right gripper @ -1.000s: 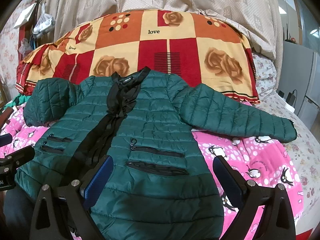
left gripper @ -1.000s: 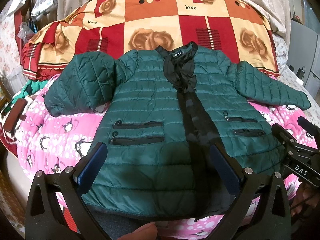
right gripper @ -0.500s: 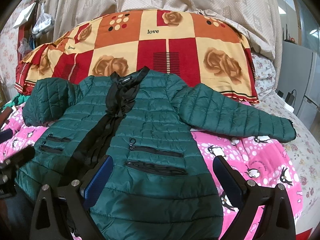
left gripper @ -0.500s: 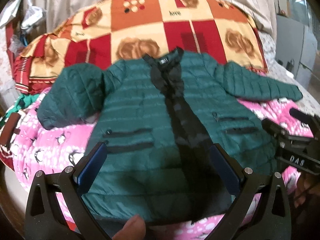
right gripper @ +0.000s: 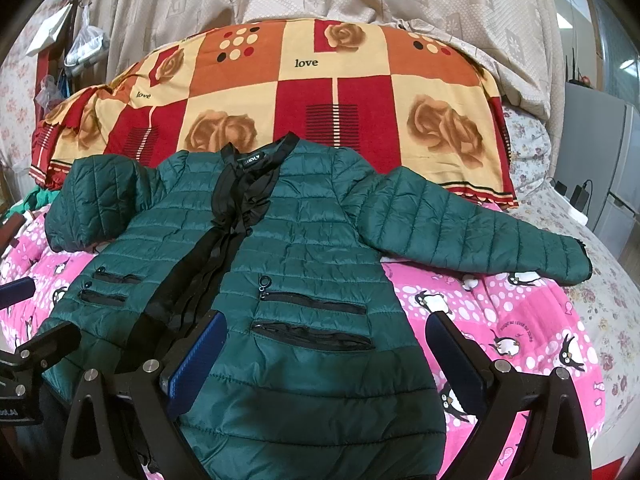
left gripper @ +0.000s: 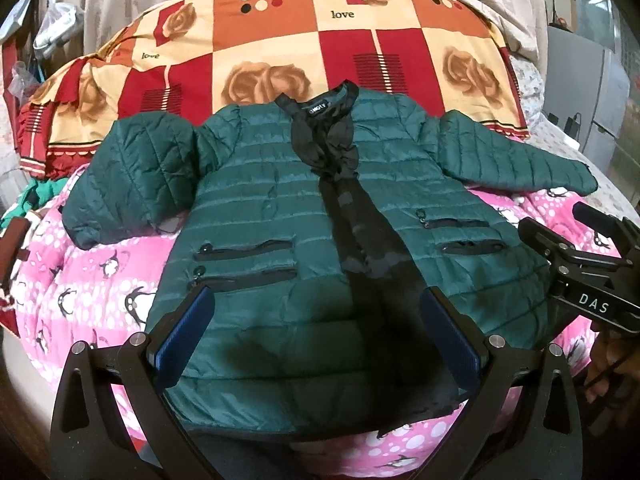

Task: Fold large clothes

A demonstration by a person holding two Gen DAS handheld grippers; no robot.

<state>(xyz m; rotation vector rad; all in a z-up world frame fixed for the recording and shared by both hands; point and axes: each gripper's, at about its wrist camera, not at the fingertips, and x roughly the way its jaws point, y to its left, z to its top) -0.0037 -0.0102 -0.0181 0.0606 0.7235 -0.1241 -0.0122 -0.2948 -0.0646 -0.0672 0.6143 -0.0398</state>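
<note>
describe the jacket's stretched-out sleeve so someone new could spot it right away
On the pink penguin blanket lies a green quilted jacket. Its long sleeve reaches straight out toward the floral sheet, whereas the opposite sleeve is bunched up short.

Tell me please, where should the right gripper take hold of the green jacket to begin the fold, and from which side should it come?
Probably the cuff of the outstretched sleeve of the green jacket. That sleeve lies straight and flat on the pink penguin blanket, with its end free. The right gripper, open, could come from the outer right, pinch the cuff edge and carry it across the chest.
</note>
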